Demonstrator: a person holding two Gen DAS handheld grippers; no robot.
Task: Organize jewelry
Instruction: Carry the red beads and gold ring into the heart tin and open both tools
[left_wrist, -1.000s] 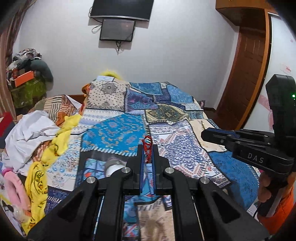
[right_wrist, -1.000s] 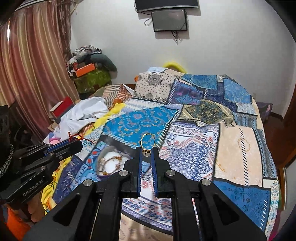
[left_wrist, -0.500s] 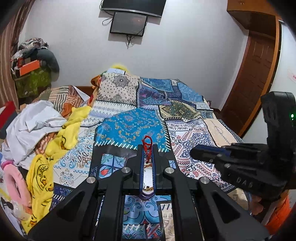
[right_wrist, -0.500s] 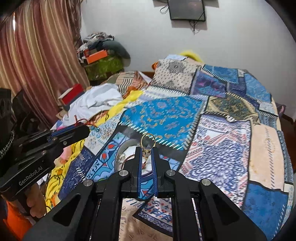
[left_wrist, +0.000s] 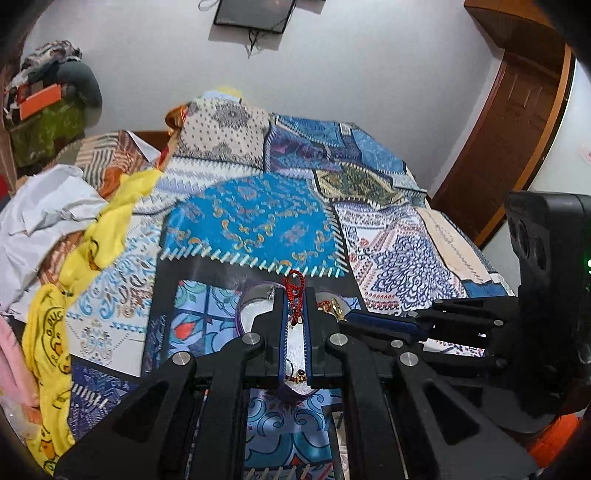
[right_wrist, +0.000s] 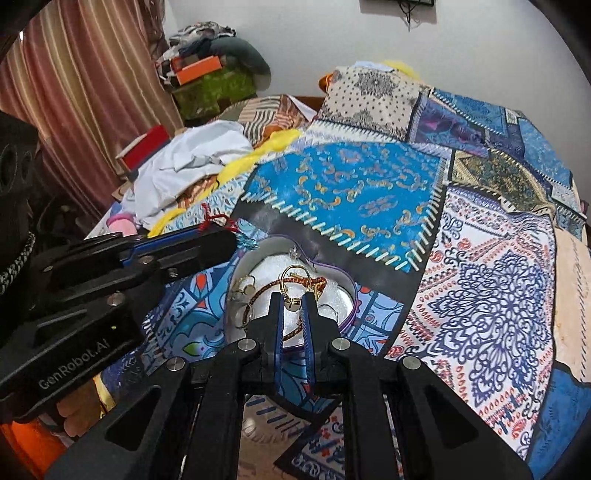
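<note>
Your left tongs (left_wrist: 295, 306) are pinched on a thin red beaded string (left_wrist: 294, 295). The string is looped, and its top pokes up above the tips. It looks like tiny dark red beads on a cord. In the right wrist view you can see the same red string (right_wrist: 218, 221) sticking out of the left tongs (right_wrist: 207, 236), with a bit of light blue thread beside it.

Your right tongs (right_wrist: 293, 301) are pinched on a small gold ring earring (right_wrist: 293, 280). The ring is thin and shiny, and it stands up above the tips with a little clasp at the bottom. In the left wrist view the right tongs (left_wrist: 345, 317) come in from the side, right next to the left ones.

Both tongs hang just over a round white dish with a purple rim (right_wrist: 347, 295). The dish sits on the bed with the blue patchwork cover (right_wrist: 351, 184). Inside the dish lies a braided red and gold bracelet (right_wrist: 266, 288), curled in a loop. Some small gold rings (right_wrist: 245, 286) lie beside it in the dish.

A pile of white and yellow clothes (left_wrist: 74, 221) lies on the bed, well apart from the dish.
</note>
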